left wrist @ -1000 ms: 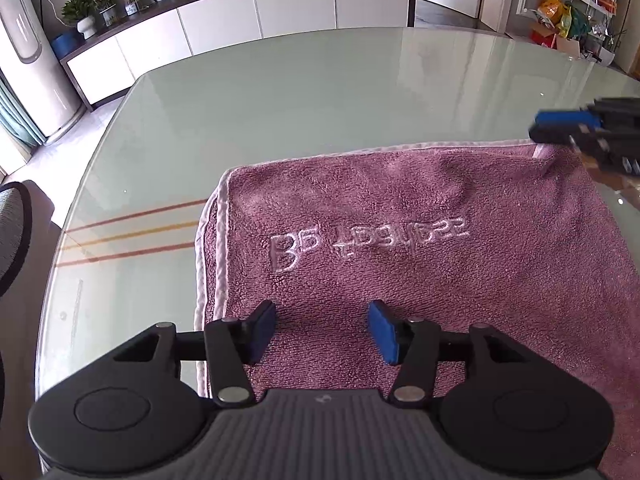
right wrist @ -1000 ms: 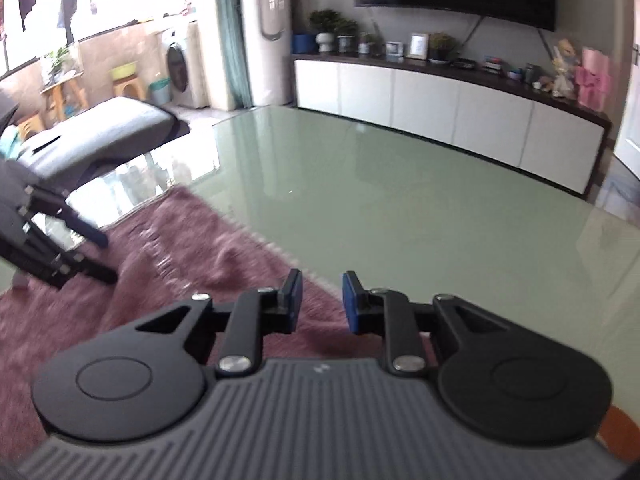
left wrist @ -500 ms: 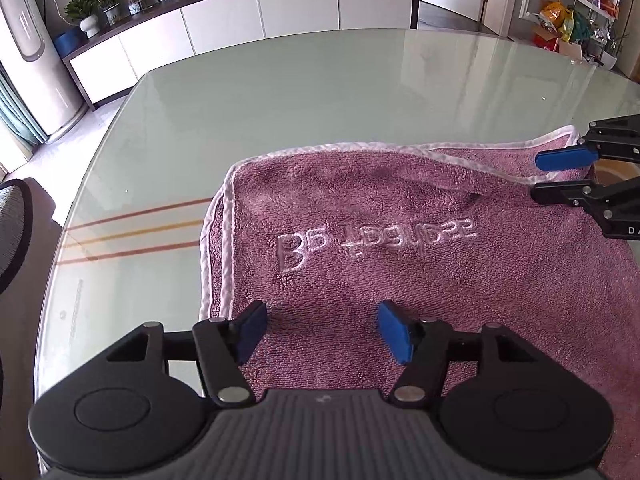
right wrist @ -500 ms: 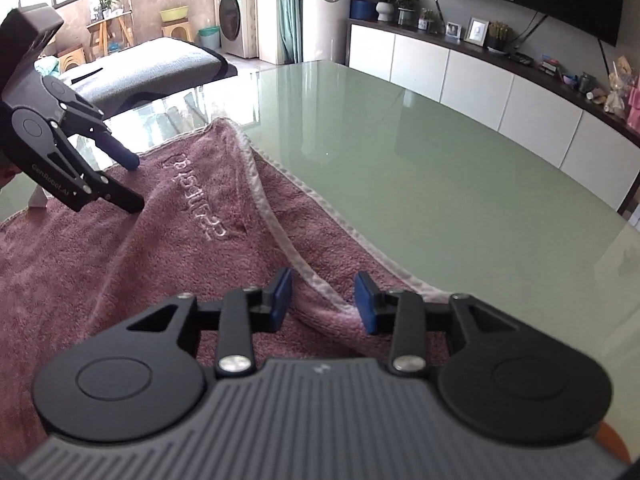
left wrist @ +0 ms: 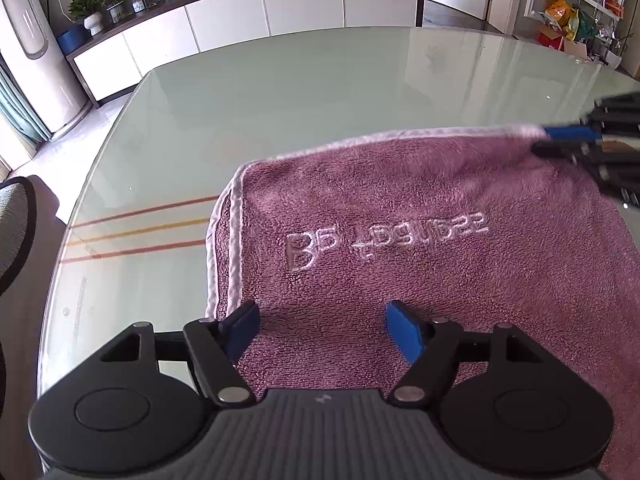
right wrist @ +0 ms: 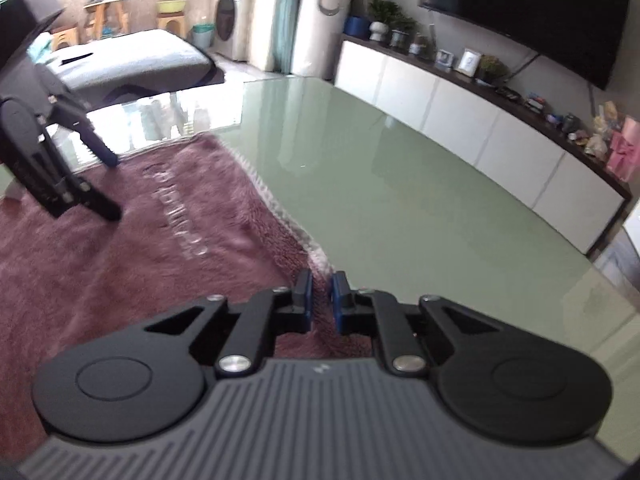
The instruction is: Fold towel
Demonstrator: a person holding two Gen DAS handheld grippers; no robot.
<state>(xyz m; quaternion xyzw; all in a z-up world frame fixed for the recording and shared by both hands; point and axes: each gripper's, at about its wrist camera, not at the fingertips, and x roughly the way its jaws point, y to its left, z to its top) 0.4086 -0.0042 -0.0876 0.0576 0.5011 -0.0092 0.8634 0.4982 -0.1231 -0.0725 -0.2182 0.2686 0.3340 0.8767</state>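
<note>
A mauve towel [left wrist: 440, 200] with a white hem and raised lettering lies on the green glass table [left wrist: 300, 100]; its left edge shows two layers. My left gripper [left wrist: 320, 320] hovers over the towel's near left part. Its jaws are opening wide and nothing is between them. My right gripper [right wrist: 320, 296] is at the towel's [right wrist: 140, 260] far right edge. Its jaws are closing, almost together, with the white hem pinched between the blue pads. The left wrist view shows the right gripper [left wrist: 560, 140] at the far right corner. The left gripper [right wrist: 112, 186] appears at the left of the right wrist view.
The glass table [right wrist: 400, 200] stretches beyond the towel, with three orange stripes [left wrist: 140, 232] near its left rim. A chair back [left wrist: 16, 232] stands at the table's left edge. White cabinets [left wrist: 260, 12] line the far wall.
The left gripper's jaws have spread wider while it stayed in place. The right gripper's jaws opened around the far hem, then narrowed onto it, and the gripper rolled a little.
</note>
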